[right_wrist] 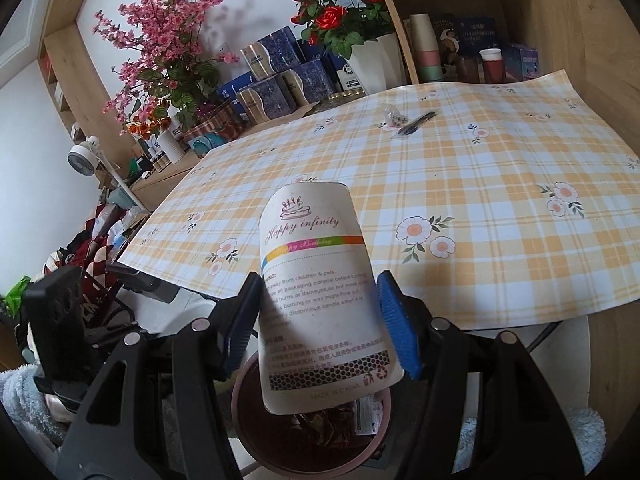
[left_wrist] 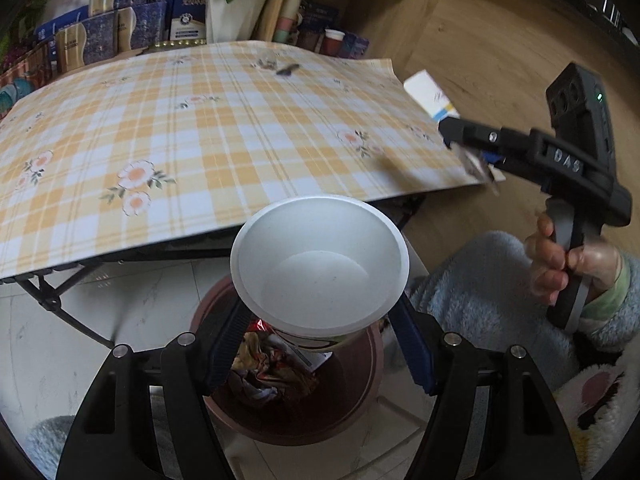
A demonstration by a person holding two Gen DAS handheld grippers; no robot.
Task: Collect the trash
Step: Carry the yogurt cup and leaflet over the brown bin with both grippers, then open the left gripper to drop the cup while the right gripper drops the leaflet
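My left gripper point(left_wrist: 320, 332) is shut on a white foam bowl point(left_wrist: 320, 264) and holds it above a brown trash bin point(left_wrist: 360, 404) with crumpled wrappers inside. My right gripper point(right_wrist: 316, 320) is shut on a white printed card package point(right_wrist: 320, 300) reading "Happy infinity", held over the same bin point(right_wrist: 256, 440). In the left wrist view the right gripper point(left_wrist: 472, 148) is at the table's right edge with the package point(left_wrist: 430, 96) sticking out beyond it. A clear crumpled wrapper point(right_wrist: 394, 116) and a dark pen point(right_wrist: 416, 122) lie on the far side of the table.
A yellow plaid tablecloth with flowers point(right_wrist: 460, 200) covers the folding table. Behind it stand blue boxes point(right_wrist: 280, 76), flower pots point(right_wrist: 372, 60) and a wooden shelf with cups point(right_wrist: 490, 64). The bin stands on a pale tiled floor point(left_wrist: 100, 312) below the table's near edge.
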